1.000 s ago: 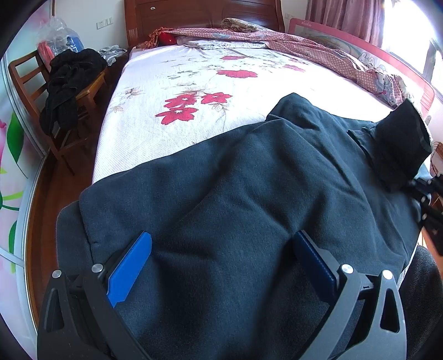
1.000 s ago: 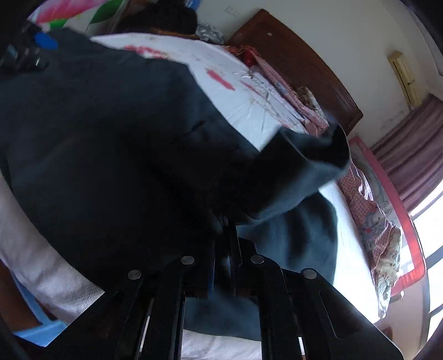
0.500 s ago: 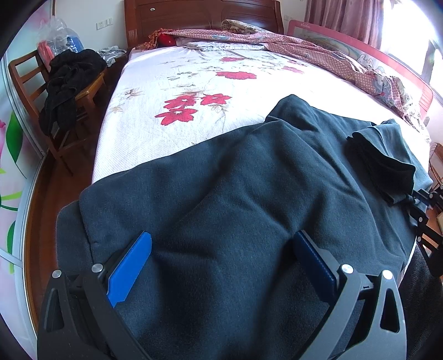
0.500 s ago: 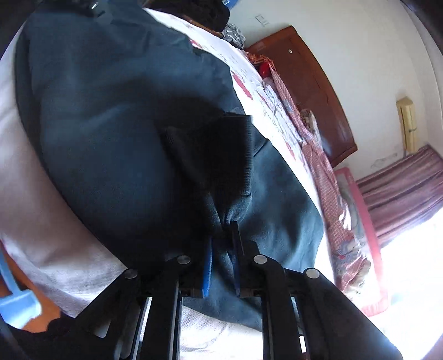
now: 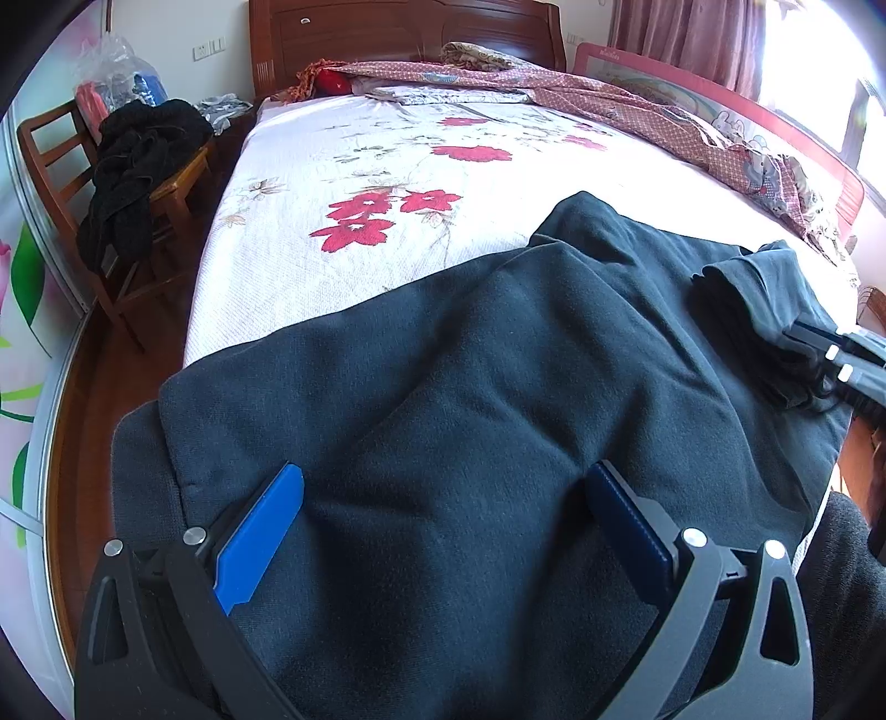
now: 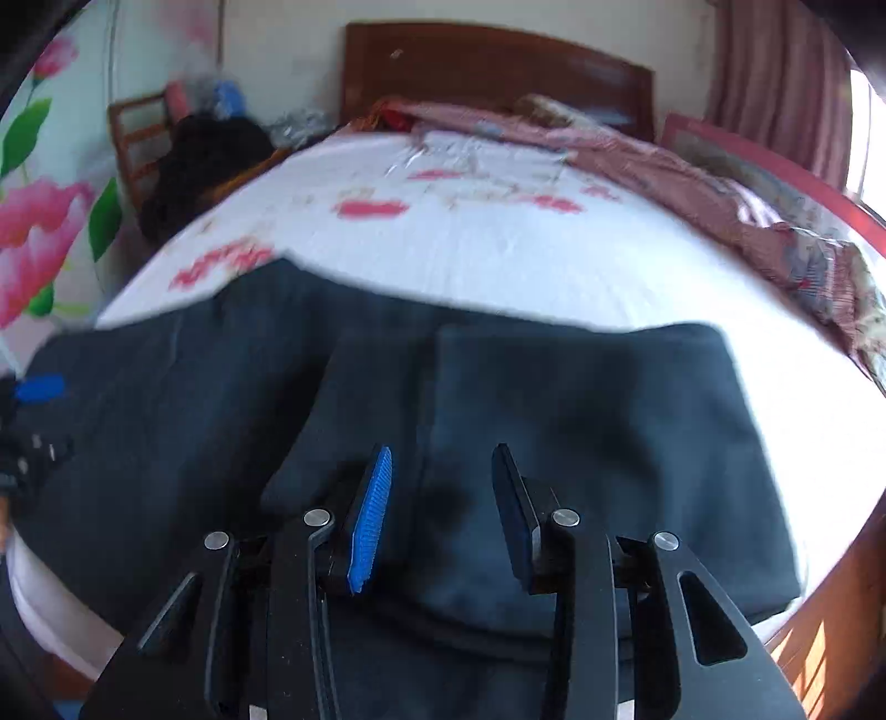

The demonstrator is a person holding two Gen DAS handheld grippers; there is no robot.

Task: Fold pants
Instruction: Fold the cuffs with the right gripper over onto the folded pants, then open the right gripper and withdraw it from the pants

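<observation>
right wrist view alone, though blurred, shows right gripper [image 6: 443, 471] parted over pants [image 6: 554, 421]; left gripper [image 5: 443, 493] spread wide.

Home bedroom: bed [image 5: 387, 183], wooden headboard [image 5: 404, 27]

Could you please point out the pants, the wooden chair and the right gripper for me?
pants [image 5: 498, 387]: left wrist view, middle of the dark fabric.
wooden chair [image 5: 47, 149]: left wrist view, backrest.
right gripper [image 6: 442, 471]: right wrist view, between fingertips.
</observation>
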